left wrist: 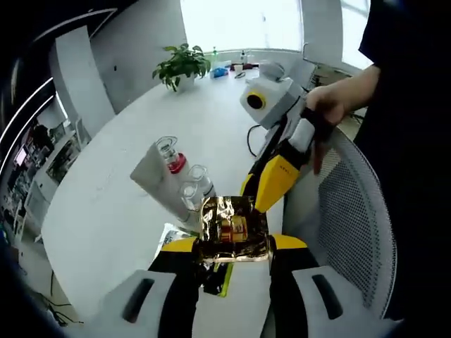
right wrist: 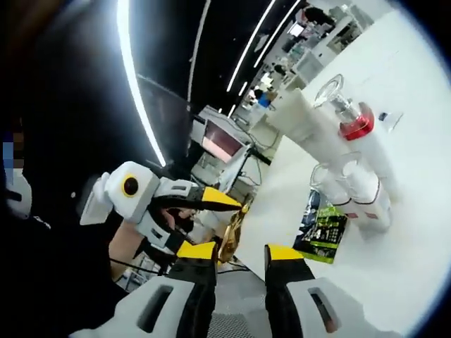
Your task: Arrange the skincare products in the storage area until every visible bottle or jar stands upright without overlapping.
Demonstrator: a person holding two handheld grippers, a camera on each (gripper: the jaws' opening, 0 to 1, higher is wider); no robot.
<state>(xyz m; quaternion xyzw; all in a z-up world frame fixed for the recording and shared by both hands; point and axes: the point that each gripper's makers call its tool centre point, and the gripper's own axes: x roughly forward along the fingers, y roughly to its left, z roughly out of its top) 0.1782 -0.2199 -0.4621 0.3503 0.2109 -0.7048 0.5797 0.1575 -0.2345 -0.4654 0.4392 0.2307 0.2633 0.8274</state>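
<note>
Gold-foil crinkled packet (left wrist: 234, 229) sits pinched in our left tool (left wrist: 232, 255), light and crushable; clear-capped plastic bottles (left wrist: 184, 176) lie toppled on the white table (left wrist: 106, 204). Right tool (right wrist: 239, 255) gapes empty.

A: What sort of room is it?
B: Bright at the far end. In the left gripper view a big window (left wrist: 239, 21) glows white behind a long, curved white bench (left wrist: 120, 190), with a potted plant (left wrist: 182, 65) near the sill.
A: Any seating?
B: A grey mesh chair back (left wrist: 345, 211) beside the bench.
A: And the darker side?
B: In the right gripper view, a black ceiling crossed by thin light strips (right wrist: 130, 77), and a pink-lit screen (right wrist: 220, 144) among cluttered desks further off.
</note>
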